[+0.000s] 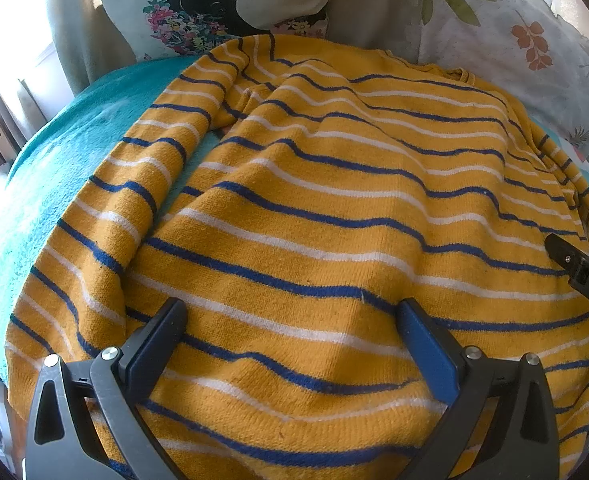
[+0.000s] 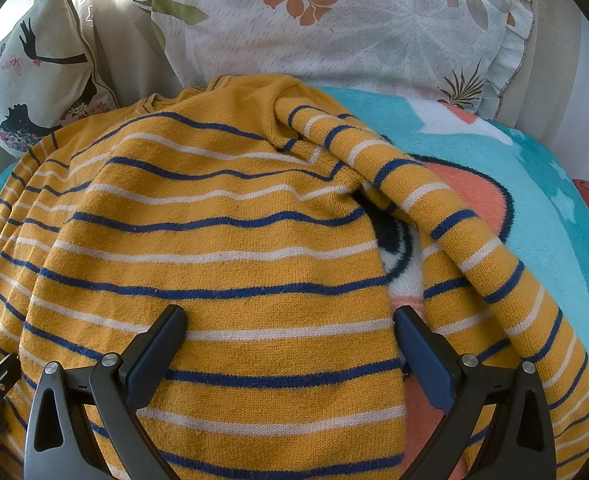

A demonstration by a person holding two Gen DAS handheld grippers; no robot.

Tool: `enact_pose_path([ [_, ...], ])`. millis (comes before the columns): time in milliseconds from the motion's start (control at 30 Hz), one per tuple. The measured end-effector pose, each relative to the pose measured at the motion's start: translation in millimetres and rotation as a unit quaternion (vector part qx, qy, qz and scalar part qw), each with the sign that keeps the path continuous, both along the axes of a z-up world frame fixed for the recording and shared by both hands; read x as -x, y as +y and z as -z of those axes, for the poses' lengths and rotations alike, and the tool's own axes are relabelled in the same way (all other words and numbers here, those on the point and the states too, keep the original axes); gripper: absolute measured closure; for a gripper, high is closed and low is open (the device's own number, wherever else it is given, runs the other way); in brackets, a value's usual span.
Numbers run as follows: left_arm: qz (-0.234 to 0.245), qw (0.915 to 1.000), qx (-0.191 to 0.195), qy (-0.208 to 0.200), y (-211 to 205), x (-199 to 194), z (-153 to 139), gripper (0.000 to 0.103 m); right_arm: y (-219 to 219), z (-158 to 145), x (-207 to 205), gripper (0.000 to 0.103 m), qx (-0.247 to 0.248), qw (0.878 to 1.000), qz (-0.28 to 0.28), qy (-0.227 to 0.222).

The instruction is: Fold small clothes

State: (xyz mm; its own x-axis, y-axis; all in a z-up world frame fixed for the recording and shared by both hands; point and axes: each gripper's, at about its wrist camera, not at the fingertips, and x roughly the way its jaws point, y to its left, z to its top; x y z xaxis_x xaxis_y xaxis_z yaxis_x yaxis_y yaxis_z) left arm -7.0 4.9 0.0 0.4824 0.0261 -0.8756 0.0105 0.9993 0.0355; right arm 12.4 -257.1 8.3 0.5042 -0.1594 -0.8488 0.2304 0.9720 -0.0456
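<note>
Left wrist view – gripper: the left gripper is spread wide over the near hem area of the striped sweater, gripping nothing.
Left wrist view – garment: mustard knit with navy and white stripes, spread body-up on a teal blanket; left sleeve lies alongside the body, rumpled near the shoulder.
Left wrist view – risk: soft ridges cross the body; closing here would likely pinch only the top layer, so the fold drags unevenly.
Right wrist view – gripper: the right gripper also stands fully apart, empty, over the body's right edge.
Right wrist view – garment: right sleeve trails diagonally off the body toward the near right, across the blanket's orange motif.
Right wrist view – risk: that loose sleeve could swing or bunch once the body is lifted.
Surroundings: leaf-print pillow at the far side.
</note>
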Motion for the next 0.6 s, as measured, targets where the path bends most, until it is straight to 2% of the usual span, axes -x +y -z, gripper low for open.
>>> enact_pose_path([
  [400, 0.000, 1.0000, -0.007, 0.001, -1.2, 0.5, -0.1, 0.000, 0.0, 0.0, 0.0, 0.000, 0.000, 1.000, 0.000, 0.000],
  [600, -0.004, 0.9999, -0.008, -0.011, -0.8, 2.3, -0.4, 0.000, 0.0, 0.0, 0.0, 0.000, 0.000, 1.000, 0.000, 0.000],
])
